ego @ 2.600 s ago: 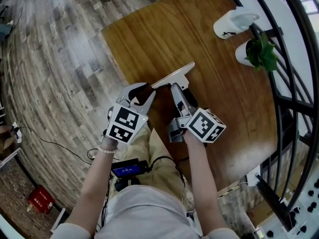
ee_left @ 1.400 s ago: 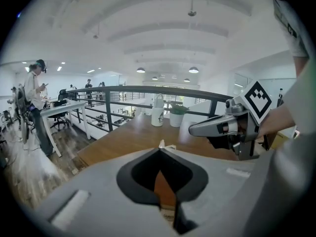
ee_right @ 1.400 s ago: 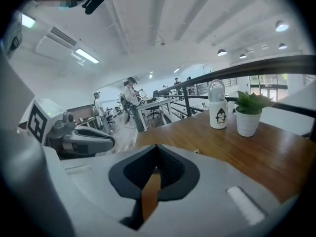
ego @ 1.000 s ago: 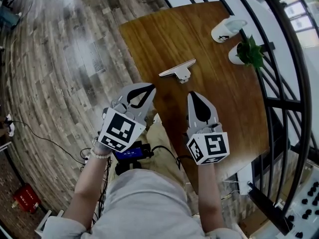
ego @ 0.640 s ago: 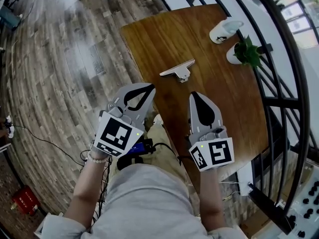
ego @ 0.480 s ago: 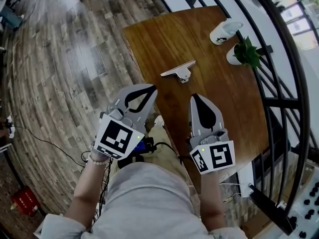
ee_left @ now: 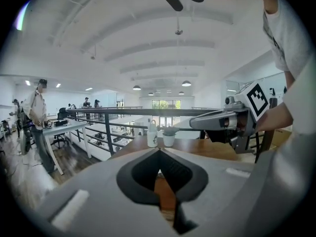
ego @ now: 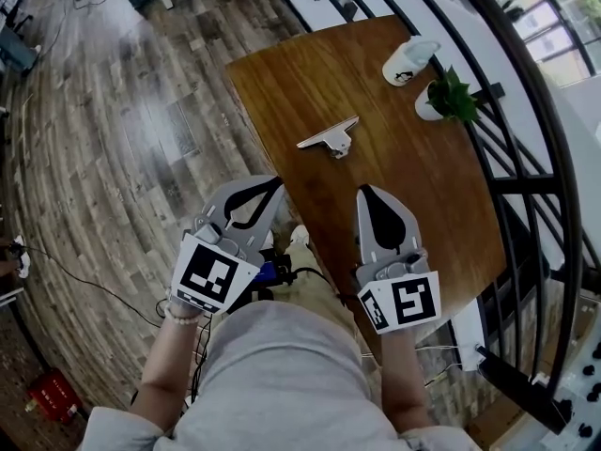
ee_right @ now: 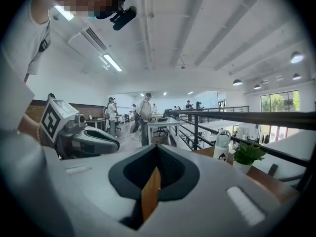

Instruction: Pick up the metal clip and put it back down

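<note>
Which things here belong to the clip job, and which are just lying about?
Job in hand:
clip
left gripper, jaws shut, empty
right gripper, jaws shut, empty

Lying about:
bottle
plant

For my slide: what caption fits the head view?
Metal clip lies on wooden table; left tool and right tool hover shut nearby.

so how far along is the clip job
Looks done: the clip lies on the table with nothing touching it. In hand: nothing. The left hand-held gripper and the right hand-held gripper are both shut and empty. The right one was at the clip moments ago and is now drawn back short of it. Left to do: nothing that shows.
</note>
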Tool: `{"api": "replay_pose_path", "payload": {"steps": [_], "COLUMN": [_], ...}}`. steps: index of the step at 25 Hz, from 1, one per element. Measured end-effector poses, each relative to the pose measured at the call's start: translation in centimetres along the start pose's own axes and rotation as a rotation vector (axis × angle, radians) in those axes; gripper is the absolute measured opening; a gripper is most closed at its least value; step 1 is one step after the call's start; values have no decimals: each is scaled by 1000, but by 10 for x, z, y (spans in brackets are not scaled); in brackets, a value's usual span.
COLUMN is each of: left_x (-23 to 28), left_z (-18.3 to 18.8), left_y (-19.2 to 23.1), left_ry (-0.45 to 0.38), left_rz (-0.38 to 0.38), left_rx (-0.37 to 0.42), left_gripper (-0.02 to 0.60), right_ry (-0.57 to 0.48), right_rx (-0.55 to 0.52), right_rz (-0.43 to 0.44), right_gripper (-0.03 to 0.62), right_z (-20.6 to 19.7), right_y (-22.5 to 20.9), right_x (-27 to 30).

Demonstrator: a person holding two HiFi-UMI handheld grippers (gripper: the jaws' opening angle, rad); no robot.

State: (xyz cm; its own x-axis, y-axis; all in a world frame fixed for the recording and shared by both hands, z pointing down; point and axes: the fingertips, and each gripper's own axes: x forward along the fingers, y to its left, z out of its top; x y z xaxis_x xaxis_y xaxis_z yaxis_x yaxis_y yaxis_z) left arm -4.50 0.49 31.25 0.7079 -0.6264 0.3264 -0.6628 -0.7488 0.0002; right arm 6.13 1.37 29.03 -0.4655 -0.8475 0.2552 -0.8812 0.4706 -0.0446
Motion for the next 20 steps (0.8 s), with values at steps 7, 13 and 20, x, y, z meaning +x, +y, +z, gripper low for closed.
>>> {"api": "replay_pose_path", "payload": {"steps": [7,13,20], "left_x": [-7,-6,-6], "left_z": [1,0,0], "left_y": [1,2,1], "left_ry": [0,1,-1], "left_rz": [9,13,12], "left_rx": [5,6,9], "left_gripper": [0,0,0], "right_ry": [6,5,-11], "right_rx": [-30,-33,6], "right_rz": [-10,-7,-15], "right_gripper": [12,12,12], "right_z": [1,-3,-1], "right_y": [4,6,5], "right_x": [-3,2,4]}}
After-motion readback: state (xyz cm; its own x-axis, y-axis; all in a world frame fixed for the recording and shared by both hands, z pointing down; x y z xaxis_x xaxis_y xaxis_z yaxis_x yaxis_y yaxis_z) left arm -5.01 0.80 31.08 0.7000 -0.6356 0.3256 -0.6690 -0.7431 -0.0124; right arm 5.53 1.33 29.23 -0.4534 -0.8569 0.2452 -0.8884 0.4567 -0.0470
